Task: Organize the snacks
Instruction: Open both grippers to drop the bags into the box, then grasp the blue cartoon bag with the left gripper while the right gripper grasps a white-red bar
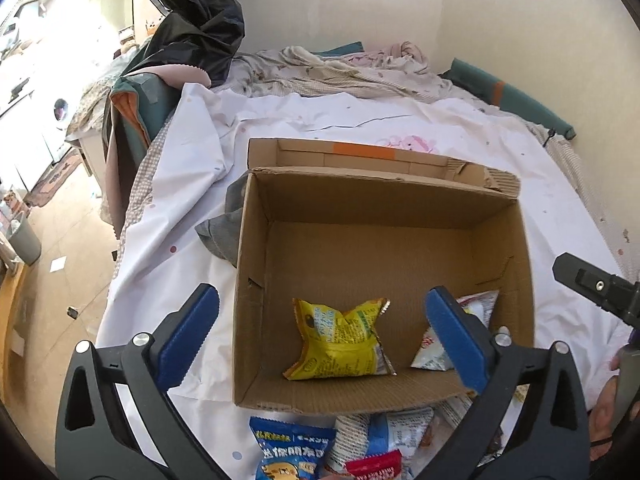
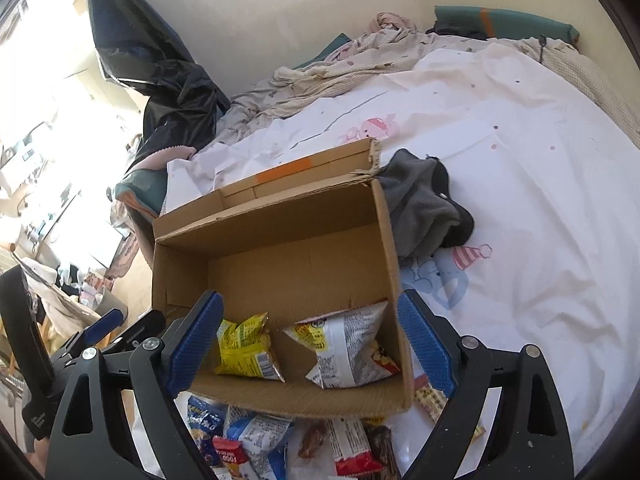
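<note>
Resting on a white bed sheet (image 1: 520,168), an open cardboard box (image 1: 400,208) holds two snack packs along its near wall: a yellow pack (image 1: 340,344) on one side and a white pack (image 2: 348,344) on the other, lying apart. Left tool (image 1: 328,340): jaws spread wide over the box's near end, nothing gripped; one blue pad (image 1: 192,332) hangs outside the box wall, the other over the white pack. Right tool (image 2: 316,344): jaws likewise wide apart and holding nothing, framing both packs from above. Loose snacks lie on the sheet just in front of the box: a blue pack (image 1: 292,452), a red pack (image 1: 376,464), further white and brown wrappers partly hidden by the tools. A grey cloth (image 2: 428,208) lies against the box's side wall. Crumpled bedding (image 2: 340,68) and a green pillow (image 2: 508,20) sit at the far end of the bed; a black plastic bag (image 1: 192,20) hangs beside the wall.
</note>
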Tool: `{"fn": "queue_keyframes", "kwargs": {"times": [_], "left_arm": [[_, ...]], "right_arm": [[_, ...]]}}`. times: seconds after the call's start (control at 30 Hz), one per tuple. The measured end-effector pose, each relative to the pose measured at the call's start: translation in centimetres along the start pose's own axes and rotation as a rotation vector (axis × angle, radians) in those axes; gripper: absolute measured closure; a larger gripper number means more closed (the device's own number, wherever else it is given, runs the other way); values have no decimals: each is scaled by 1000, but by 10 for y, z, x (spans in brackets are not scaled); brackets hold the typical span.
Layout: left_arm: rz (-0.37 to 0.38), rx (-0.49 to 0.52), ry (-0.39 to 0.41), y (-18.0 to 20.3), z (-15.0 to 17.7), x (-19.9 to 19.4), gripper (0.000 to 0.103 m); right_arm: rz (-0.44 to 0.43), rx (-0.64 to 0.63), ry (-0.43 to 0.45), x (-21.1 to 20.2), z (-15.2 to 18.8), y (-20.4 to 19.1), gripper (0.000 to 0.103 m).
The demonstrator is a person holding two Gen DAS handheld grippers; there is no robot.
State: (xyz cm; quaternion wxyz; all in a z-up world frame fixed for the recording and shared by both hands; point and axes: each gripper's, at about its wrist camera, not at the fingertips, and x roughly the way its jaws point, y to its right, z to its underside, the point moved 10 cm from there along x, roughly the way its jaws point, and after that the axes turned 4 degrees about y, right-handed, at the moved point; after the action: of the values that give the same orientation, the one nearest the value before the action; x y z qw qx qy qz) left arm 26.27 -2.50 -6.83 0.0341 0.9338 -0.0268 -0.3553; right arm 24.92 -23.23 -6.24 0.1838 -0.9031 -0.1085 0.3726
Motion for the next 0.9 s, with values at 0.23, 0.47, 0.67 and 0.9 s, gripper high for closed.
{"fn": "queue_keyframes", "kwargs": {"times": [0.23, 0.47, 0.67, 0.9], "left_arm": [[7, -2, 13, -6, 3, -19, 1], [-7, -42, -27, -21, 21, -33, 1], [-35, -66, -55, -32, 36, -45, 1], [-49, -118, -154, -47, 65, -44, 1]], "right_arm": [[14, -13, -17, -15, 14, 3, 12], [30, 3, -34, -30, 32, 12, 12], [10, 92, -57, -40, 45, 27, 12], [23, 166, -94, -48, 62, 45, 12]]}}
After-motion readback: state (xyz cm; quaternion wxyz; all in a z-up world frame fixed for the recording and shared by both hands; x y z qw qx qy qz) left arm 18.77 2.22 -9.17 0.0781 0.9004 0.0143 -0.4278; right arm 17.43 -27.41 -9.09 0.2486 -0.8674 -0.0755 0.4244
